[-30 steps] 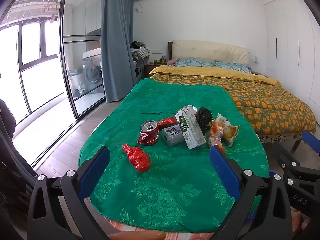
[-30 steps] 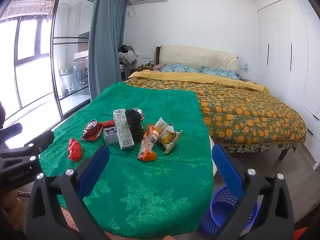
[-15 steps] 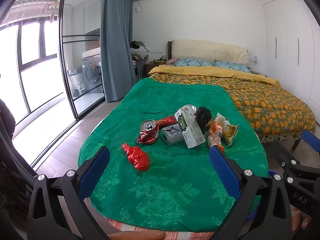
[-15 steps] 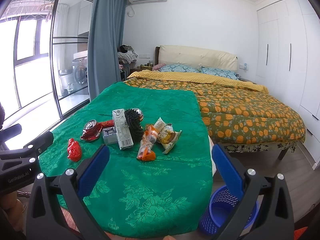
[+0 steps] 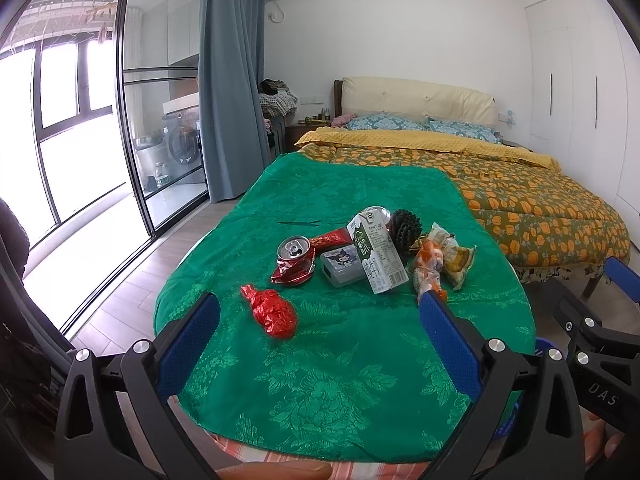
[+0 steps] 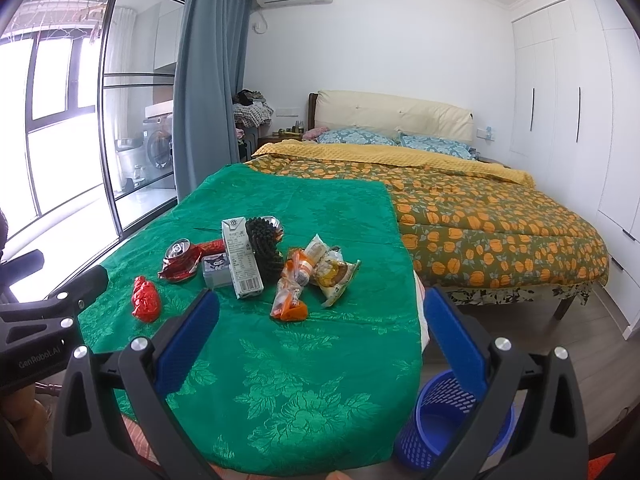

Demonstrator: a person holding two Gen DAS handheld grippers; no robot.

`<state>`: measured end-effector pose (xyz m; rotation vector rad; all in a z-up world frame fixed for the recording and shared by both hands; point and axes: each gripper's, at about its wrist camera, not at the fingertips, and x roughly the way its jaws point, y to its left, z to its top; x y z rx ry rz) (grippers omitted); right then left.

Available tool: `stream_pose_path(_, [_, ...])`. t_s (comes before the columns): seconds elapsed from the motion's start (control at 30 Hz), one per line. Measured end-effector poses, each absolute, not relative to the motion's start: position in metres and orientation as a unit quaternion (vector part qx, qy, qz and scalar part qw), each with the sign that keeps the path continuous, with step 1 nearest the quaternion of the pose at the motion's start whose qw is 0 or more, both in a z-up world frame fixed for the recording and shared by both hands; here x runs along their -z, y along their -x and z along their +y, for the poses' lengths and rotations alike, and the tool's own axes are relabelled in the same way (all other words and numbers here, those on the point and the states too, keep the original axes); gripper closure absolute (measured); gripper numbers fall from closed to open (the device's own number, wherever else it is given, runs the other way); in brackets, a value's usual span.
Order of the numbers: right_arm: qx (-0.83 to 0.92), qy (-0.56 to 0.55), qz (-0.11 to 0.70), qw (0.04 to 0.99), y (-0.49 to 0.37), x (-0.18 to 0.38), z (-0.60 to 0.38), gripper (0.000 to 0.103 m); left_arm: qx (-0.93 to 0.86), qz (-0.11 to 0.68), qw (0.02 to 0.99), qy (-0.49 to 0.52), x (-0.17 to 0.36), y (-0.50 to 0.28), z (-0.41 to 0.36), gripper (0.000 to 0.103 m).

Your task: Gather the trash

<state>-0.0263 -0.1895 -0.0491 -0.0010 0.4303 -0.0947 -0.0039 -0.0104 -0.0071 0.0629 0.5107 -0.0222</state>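
1. Both the left gripper (image 5: 320, 336) and right gripper (image 6: 320, 332) hover wide apart, empty.
2. Trash, including a crushed can (image 5: 293, 261) and milk carton (image 6: 241, 256), lies uncollected on the green tablecloth (image 6: 304, 380).
3. The blue basket (image 6: 448, 420) beside it looks empty.

Both wrist cameras low at table's near end, facing along green cloth (image 5: 340, 380) toward bed (image 6: 480, 216), left view offset left, right view offset right over blue basket (image 6: 432, 420), trash pile (image 5: 376, 256) shared mid-distance

daylight from window (image 5: 60, 128), blown out | room bright | sharp | fisheye-bent edges, dark corners
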Motion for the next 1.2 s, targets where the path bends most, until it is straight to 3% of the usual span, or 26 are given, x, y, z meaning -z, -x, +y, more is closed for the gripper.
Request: stream_pose_path(1.2, [0.052,0.0,0.216,0.975,0.0266,0.049,-0.1908,0.004,0.013,0.257,0.966,-0.031,0.0116,0.0049,-0.0111,0.004])
